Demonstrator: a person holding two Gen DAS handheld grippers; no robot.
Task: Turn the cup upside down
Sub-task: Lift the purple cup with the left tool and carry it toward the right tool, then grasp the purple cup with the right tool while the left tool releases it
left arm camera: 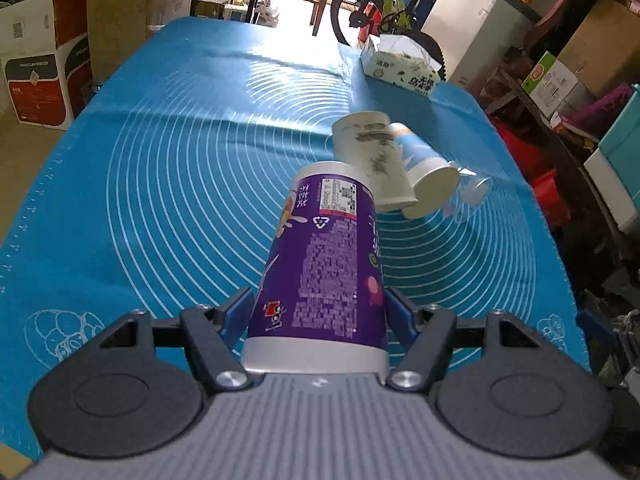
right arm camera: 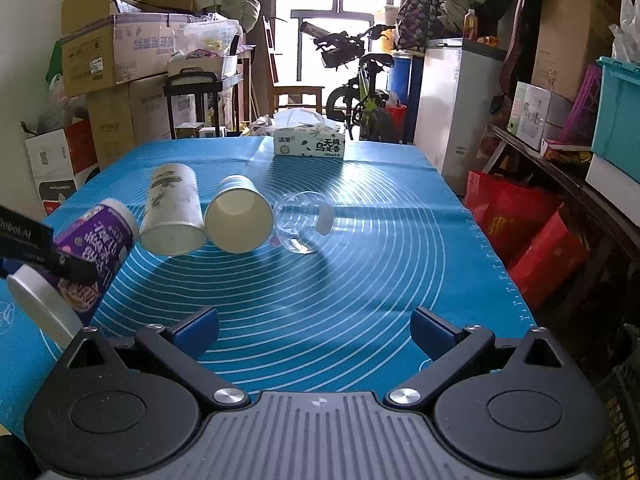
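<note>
My left gripper (left arm camera: pixel 318 312) is shut on a purple printed cup (left arm camera: pixel 326 264) with white ends, holding it tilted above the blue mat (left arm camera: pixel 168 184). In the right wrist view the same purple cup (right arm camera: pixel 94 240) hangs at the far left, clamped by the left gripper (right arm camera: pixel 44 258). Three cups lie on their sides on the mat: a white cup with grey print (right arm camera: pixel 174 208), a blue-and-white paper cup (right arm camera: pixel 238 216) and a clear glass cup (right arm camera: pixel 304 222). My right gripper (right arm camera: pixel 316 332) is open and empty, low over the mat in front of them.
A tissue box (right arm camera: pixel 310 142) stands at the mat's far edge. Cardboard boxes (right arm camera: pixel 116 56) are stacked to the left, a bicycle (right arm camera: pixel 360 92) and a white cabinet (right arm camera: pixel 452 108) behind, red bags (right arm camera: pixel 520 232) and crates to the right.
</note>
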